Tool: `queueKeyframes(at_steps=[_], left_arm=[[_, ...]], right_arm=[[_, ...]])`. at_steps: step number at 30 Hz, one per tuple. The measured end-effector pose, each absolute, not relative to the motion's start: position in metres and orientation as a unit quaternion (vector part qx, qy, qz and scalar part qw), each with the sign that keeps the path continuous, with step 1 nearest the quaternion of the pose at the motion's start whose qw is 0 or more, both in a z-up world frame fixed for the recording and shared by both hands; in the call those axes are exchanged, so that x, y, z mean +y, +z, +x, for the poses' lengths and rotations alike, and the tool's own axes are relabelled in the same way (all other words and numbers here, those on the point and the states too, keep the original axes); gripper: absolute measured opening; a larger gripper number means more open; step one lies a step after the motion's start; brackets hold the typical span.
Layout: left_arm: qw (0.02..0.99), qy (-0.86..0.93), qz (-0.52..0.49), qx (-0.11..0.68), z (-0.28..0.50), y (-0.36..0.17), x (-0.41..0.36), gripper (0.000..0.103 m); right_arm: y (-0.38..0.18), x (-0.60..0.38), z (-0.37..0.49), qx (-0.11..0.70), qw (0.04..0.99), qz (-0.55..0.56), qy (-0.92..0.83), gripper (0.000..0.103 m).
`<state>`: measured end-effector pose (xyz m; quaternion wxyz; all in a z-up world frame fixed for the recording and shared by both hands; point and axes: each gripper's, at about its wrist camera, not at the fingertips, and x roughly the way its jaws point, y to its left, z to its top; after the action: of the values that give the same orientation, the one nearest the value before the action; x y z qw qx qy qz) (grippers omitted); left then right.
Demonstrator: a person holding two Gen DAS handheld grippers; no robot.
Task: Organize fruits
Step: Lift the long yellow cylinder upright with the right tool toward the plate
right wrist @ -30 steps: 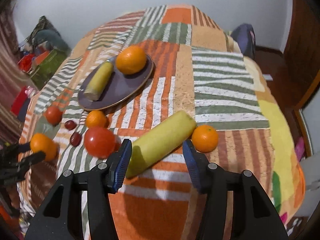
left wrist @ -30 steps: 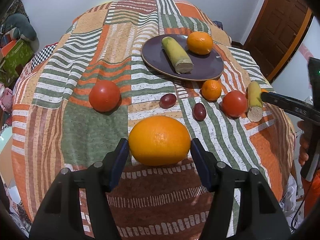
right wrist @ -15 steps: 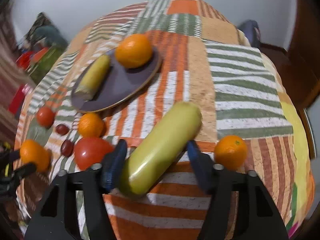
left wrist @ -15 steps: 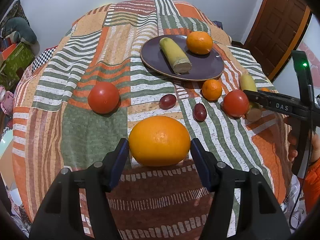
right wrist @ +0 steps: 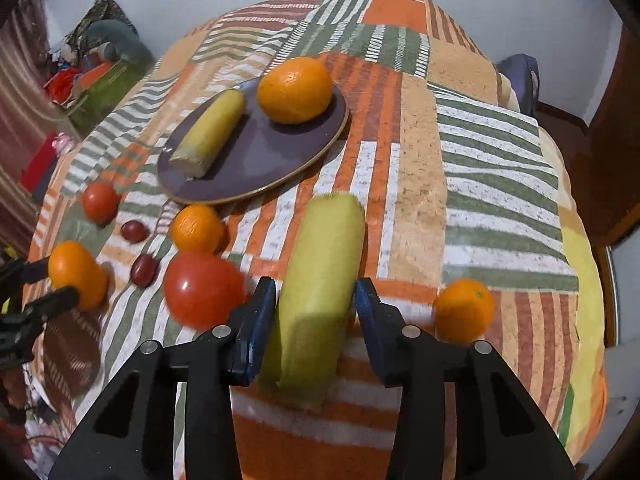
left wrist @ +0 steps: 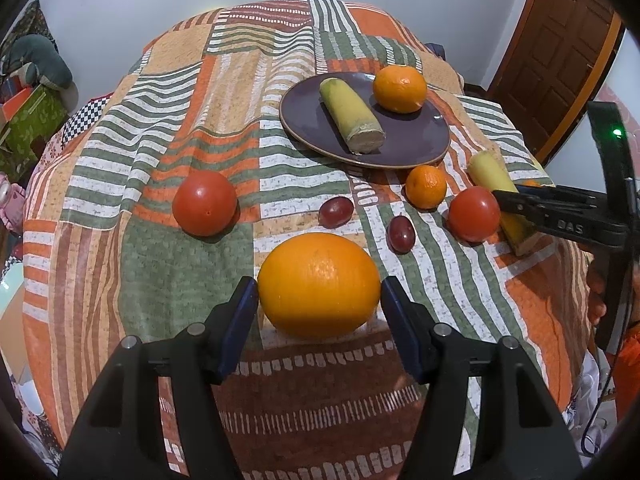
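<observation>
Left gripper (left wrist: pixel 319 305) spread around glossy orange (left wrist: pixel 319 285); right gripper (right wrist: pixel 315 307) clasps yellow-green banana piece (right wrist: pixel 318 296).

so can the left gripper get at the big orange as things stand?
Probably yes. The left gripper is open with its fingers on either side of the big orange, nothing between them. Contact can't be confirmed.

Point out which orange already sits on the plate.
The orange at the far rim of the purple plate, beside a yellow banana piece; the others lie on the cloth.

Motion-blurred: tomato (right wrist: pixel 204 294), small orange (right wrist: pixel 464 309). Banana piece (left wrist: pixel 500 196) partly hidden behind right gripper (left wrist: pixel 520 196).
</observation>
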<state>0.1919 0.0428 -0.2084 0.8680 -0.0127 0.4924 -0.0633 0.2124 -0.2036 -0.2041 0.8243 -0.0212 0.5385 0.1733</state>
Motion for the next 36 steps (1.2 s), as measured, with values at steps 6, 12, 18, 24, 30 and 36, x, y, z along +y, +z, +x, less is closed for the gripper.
queueKeyframes(at_steps=[6,12,18,24,30,36], left_arm=[[0.868,-0.063,-0.013,0.492,0.198,-0.207,0.043,0.063],[0.871,-0.066,-0.014,0.487,0.207,-0.201,0.042,0.062],[0.880,-0.072,-0.006,0.469,0.218,-0.186,0.039,0.023],[0.888,-0.072,-0.010,0.453,0.230,-0.170,0.040,0.027],[0.879,-0.072,-0.004,0.471,0.217,-0.185,0.043,0.065],[0.860,-0.075,0.012,0.505,0.212,-0.212,0.040,0.066]], right_arm=[[-0.207,-0.204,0.218,0.529,0.831,-0.007,0.171,0.037],[-0.192,-0.204,0.224,0.507,0.845,-0.011,0.171,0.036],[-0.172,-0.199,0.237,0.480,0.859,-0.011,0.178,0.035],[-0.165,-0.188,0.245,0.468,0.863,-0.012,0.190,0.035],[-0.165,-0.185,0.243,0.466,0.862,-0.018,0.198,0.035],[-0.159,-0.179,0.248,0.459,0.865,-0.019,0.203,0.035]])
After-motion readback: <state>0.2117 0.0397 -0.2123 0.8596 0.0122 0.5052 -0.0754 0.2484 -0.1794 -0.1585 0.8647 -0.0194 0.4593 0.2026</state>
